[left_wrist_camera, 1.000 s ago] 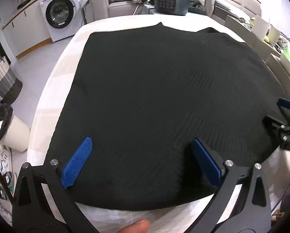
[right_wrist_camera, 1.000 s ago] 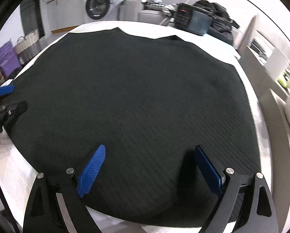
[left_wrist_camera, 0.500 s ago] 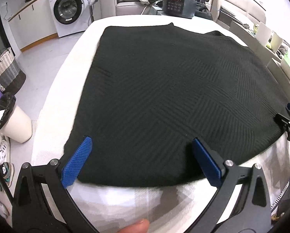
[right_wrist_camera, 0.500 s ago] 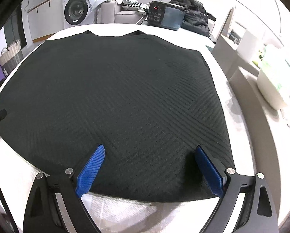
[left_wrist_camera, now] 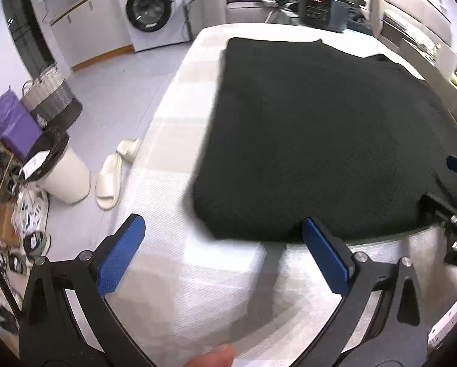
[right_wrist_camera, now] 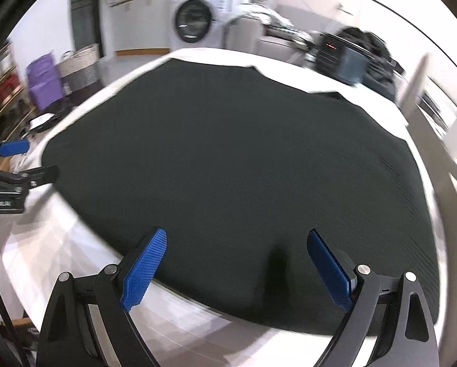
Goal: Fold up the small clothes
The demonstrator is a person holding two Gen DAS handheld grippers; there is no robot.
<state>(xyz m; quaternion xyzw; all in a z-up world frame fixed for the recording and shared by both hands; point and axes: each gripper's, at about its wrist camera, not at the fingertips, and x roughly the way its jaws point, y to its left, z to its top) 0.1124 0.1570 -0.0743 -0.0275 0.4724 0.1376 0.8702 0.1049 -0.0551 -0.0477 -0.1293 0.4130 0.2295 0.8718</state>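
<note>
**Both grippers open at near hem of black garment**

Black knit garment (left_wrist_camera: 329, 140) lies spread flat on a table with a white checked cloth (left_wrist_camera: 204, 290). It covers most of the tabletop; the neckline notch sits at the far edge, toward 12 o'clock in the right wrist view. Both frames are motion-blurred, so the fabric's weave is mostly unreadable.

Left gripper (left_wrist_camera: 225, 257): jaws spread wide, nothing between them. It sits over bare tablecloth at the garment's near left corner. The right-hand blue pad (left_wrist_camera: 326, 257) overlaps the hem; the left-hand pad is over cloth, well clear of the fabric. A fingertip (left_wrist_camera: 210, 357) shows at 6 o'clock in this frame.

Right gripper (right_wrist_camera: 237, 269): jaws also spread wide and empty. Both blue pads lie over the garment's near hem. A small dark pucker in the fabric (right_wrist_camera: 277, 266) shows between them; whether the pads touch the fabric cannot be told.

Each gripper appears in the other's view: the right one at 3 o'clock in the left wrist frame, the left one at 9 o'clock in the right wrist frame.

Surroundings: washing machine (left_wrist_camera: 155, 9) at 11 o'clock beyond the table, white slippers (left_wrist_camera: 110, 180) on the floor at 9 o'clock, a dark appliance with a red display (left_wrist_camera: 317, 7) past the far edge.
</note>
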